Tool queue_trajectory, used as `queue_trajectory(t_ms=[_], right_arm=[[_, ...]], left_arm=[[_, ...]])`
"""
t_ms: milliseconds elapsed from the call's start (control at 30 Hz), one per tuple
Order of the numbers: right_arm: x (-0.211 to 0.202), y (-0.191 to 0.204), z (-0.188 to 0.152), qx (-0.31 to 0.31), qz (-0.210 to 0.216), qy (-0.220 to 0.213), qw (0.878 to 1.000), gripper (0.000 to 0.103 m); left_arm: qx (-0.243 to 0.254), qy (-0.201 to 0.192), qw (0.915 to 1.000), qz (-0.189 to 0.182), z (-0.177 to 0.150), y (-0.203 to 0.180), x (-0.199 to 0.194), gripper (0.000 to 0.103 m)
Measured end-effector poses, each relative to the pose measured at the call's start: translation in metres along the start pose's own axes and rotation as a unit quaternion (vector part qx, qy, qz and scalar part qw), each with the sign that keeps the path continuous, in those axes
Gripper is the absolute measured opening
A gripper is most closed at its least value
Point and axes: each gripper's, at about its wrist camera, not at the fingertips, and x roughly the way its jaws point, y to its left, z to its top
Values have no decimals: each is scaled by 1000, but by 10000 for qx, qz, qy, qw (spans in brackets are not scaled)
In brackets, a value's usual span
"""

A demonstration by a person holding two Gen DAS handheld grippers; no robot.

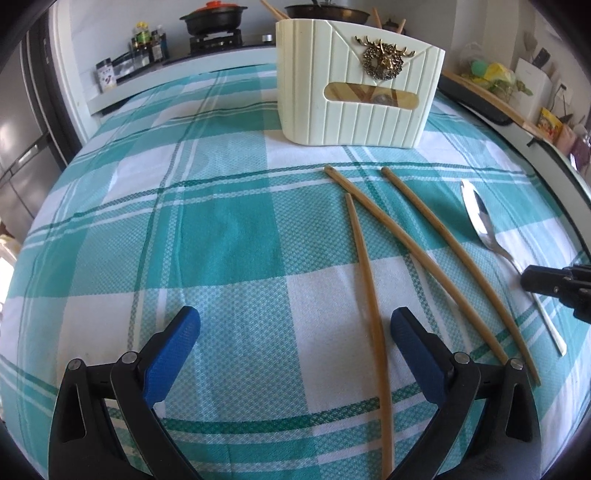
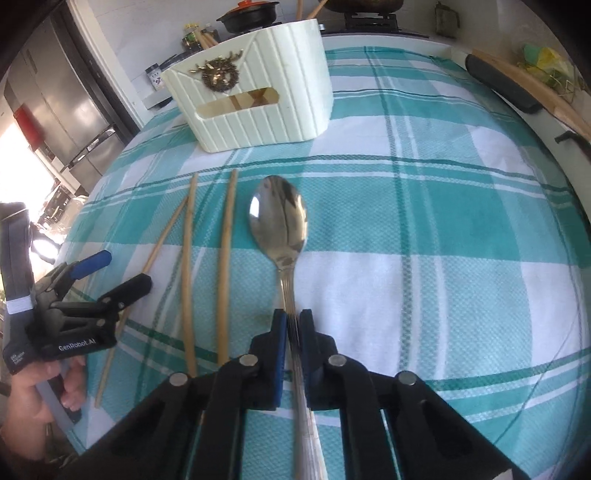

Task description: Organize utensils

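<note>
Kitchen counters and a stove with a black pot (image 1: 213, 19) form the backdrop, and a steel refrigerator (image 2: 62, 99) stands off to the left. Nearer, a table is spread with a teal and white checked cloth (image 1: 221, 229).

At the far side of the cloth stands a cream ribbed utensil holder (image 1: 356, 79) with a gold stag emblem (image 1: 384, 57) and a slot window on its front. Wooden sticks poke up from inside it.

On the cloth in front of the holder lie three wooden chopsticks (image 1: 417, 251), loose and roughly side by side, pointing toward the holder. Two run nearly parallel; the third angles in from the left, with its far tip just beside its neighbour. To their right lies a metal spoon (image 2: 279, 225), bowl facing up and pointing toward the holder.

The left gripper (image 1: 295, 328) is spread wide, its blue-padded fingers (image 1: 173, 350) well apart and gripping nothing. It sits low over the cloth, and the leftmost chopstick runs between its fingers, close to the right one. In the right wrist view a person's hand (image 2: 44, 391) grips its handle.

The right gripper (image 2: 292, 325) is clenched on the spoon's handle, the blue pads pressing either side of the thin metal stem, with the bowl lying ahead on the cloth.
</note>
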Motion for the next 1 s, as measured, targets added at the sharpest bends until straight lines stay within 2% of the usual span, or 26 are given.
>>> queue_trajectory(t_ms=[133, 167, 200, 233, 267, 300, 467, 533, 600, 633, 667, 700, 767, 867, 1000], right_arm=[[-9, -12, -7, -106, -194, 89, 9997, 9], [-9, -12, -7, -106, -194, 89, 9997, 12], [-10, -12, -6, -213, -185, 116, 9995, 30], [-13, -9, -4, -470, -247, 45, 9986, 42], [-13, -9, -4, -470, -247, 45, 9986, 57], [-15, -7, -3, -579, -333, -45, 9978, 58], [4, 1, 13, -663, -444, -87, 9968, 58], [13, 11, 24, -762, -578, -256, 9951, 58], [31, 18, 45, -745, -727, -292, 9941, 60], [31, 18, 45, -745, -727, -292, 9941, 59], [35, 20, 54, -749, -861, -311, 9930, 52], [35, 20, 56, -747, -841, -308, 9932, 42], [35, 18, 58, -721, -798, -283, 9938, 42], [31, 13, 59, -628, -596, -389, 9955, 42], [-1, 10, 58, -526, -289, -885, 9943, 42]], left_arm=[[177, 26, 9998, 45, 0, -1, -4, 102], [233, 43, 9997, 21, 2, -1, -5, 100], [278, 62, 9996, -8, 4, -2, -4, 99], [303, 86, 9995, -38, 7, -3, -4, 93], [306, 115, 9994, -67, 10, -4, -3, 89], [307, 146, 9994, -114, 13, -5, -1, 88], [263, 284, 9990, -225, 24, -18, 14, 87], [344, 299, 9987, -219, 29, -25, 18, 87], [412, 323, 9983, -266, 33, -30, 20, 82], [435, 315, 9981, -290, 35, -32, 20, 72], [478, 295, 9979, -323, 37, -34, 18, 54], [523, 277, 9976, -358, 38, -35, 18, 44], [584, 235, 9974, -340, 41, -37, 17, 7], [456, 171, 9977, -482, 44, -33, 15, 4], [211, -224, 9972, -678, 48, -22, -13, 4]])
